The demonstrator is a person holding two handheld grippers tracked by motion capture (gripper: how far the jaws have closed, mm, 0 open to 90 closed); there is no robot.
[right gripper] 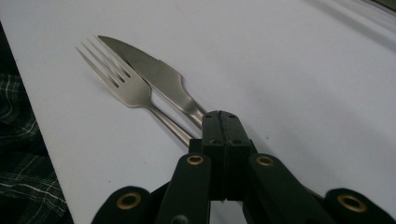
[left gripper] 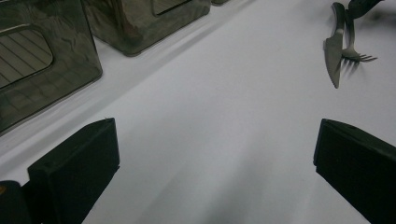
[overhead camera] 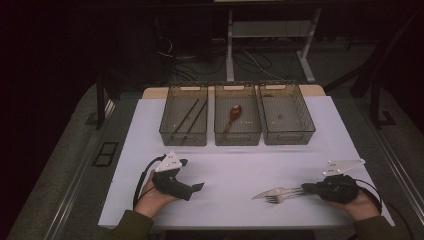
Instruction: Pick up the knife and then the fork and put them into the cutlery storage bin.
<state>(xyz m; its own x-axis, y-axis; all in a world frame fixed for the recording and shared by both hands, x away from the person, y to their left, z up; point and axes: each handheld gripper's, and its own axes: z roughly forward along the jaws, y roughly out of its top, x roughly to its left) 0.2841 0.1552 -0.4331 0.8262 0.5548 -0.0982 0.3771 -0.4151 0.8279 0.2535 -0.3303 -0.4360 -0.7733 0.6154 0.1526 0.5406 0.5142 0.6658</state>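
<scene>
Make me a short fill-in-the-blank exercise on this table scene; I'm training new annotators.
1. The right gripper is closed over the handles of a knife and a ____.
2. The left gripper stands ____, with bare table between its pads.
3. The red spoon lies in the ____ of the three bins.
4. The left bin holds a pair of dark ____.

Missing words: fork; open; middle; chopsticks

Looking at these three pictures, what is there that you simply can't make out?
- Right gripper view: the shut right claw covers the handles of the fork and knife, so which one it pinches is unclear.
- High view: a small dark speck in the right bin, too tiny to identify.
- Left gripper view: bins cut off by the top edge.
</scene>
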